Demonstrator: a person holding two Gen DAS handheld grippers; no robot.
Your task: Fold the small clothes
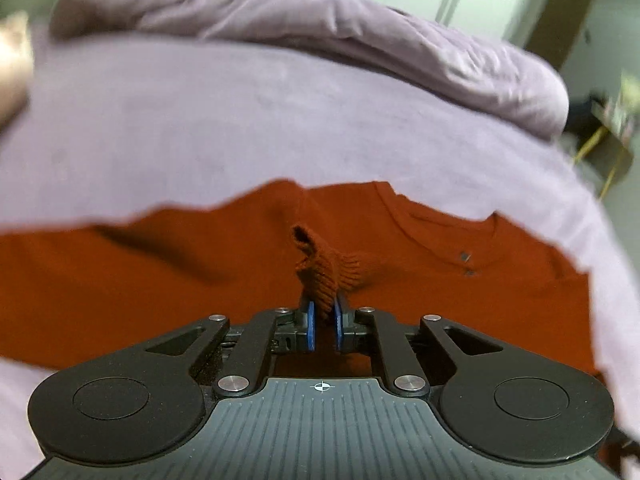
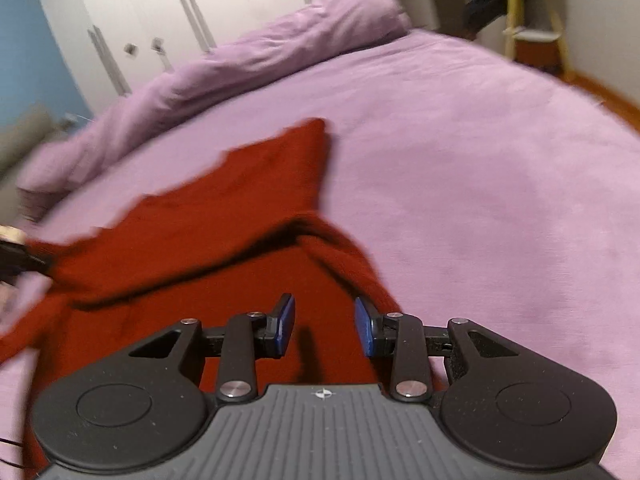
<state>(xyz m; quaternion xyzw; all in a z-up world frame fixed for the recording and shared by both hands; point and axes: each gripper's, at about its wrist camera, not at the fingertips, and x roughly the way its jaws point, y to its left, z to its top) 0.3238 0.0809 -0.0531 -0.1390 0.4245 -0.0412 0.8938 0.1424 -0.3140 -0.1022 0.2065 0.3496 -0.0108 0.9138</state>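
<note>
A rust-red knitted sweater (image 1: 160, 280) lies spread on the lilac bed sheet (image 1: 240, 120), its buttoned collar (image 1: 440, 232) to the right. My left gripper (image 1: 324, 308) is shut on the ribbed sleeve cuff (image 1: 324, 272), which stands up out of the blue pads. In the right wrist view the sweater (image 2: 248, 200) lies rumpled, with one sleeve pulled toward the left edge, where the left gripper (image 2: 20, 258) holds it. My right gripper (image 2: 325, 312) hovers over the sweater's body with its jaws apart and nothing between the pads.
A rolled lilac duvet (image 1: 360, 32) (image 2: 260, 60) lies along the far side of the bed. White wardrobe doors (image 2: 160, 8) stand behind it. A yellow-legged shelf stand (image 2: 536, 32) stands at the far right, on the wooden floor.
</note>
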